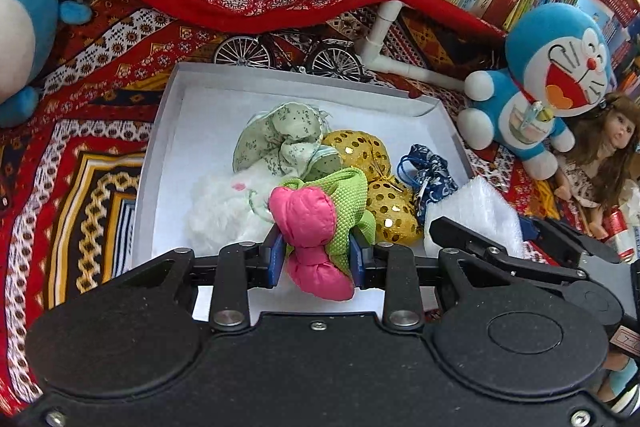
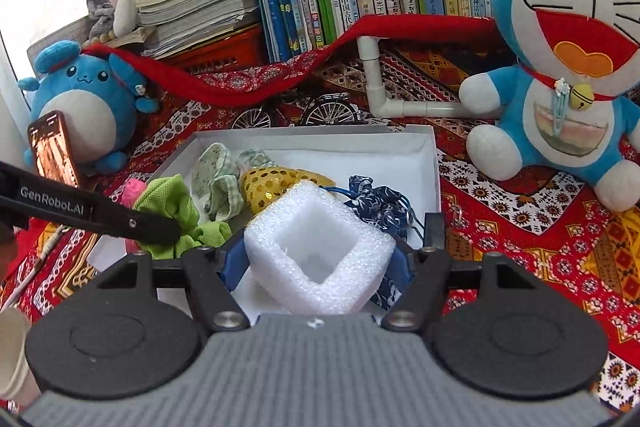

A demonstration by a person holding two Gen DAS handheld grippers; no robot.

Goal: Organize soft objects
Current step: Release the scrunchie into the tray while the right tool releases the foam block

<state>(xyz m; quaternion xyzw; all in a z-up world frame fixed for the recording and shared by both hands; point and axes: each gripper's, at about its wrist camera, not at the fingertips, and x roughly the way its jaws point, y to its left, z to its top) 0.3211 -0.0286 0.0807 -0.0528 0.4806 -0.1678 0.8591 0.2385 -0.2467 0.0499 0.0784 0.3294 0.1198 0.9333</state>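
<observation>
Left gripper (image 1: 316, 251) pinches the pink-and-green bow (image 1: 320, 223) tight between its blue pads, holding it over the near edge of the white box (image 1: 160, 147). Right gripper (image 2: 320, 259) clamps the white foam square (image 2: 316, 247) over the same box, above the blue floral pouch (image 2: 380, 207), gold sequin pouch (image 1: 372, 163) just beyond.

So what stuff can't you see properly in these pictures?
- White fluffy toy: left wrist view, partly under the floral pouch and the pink and green bow; its shape is unclear.
- Blue pouch: right wrist view, mostly behind the foam block.
- Doll: left wrist view, legs hidden by the right gripper.
- Phone: right wrist view, screen too blurry.
</observation>
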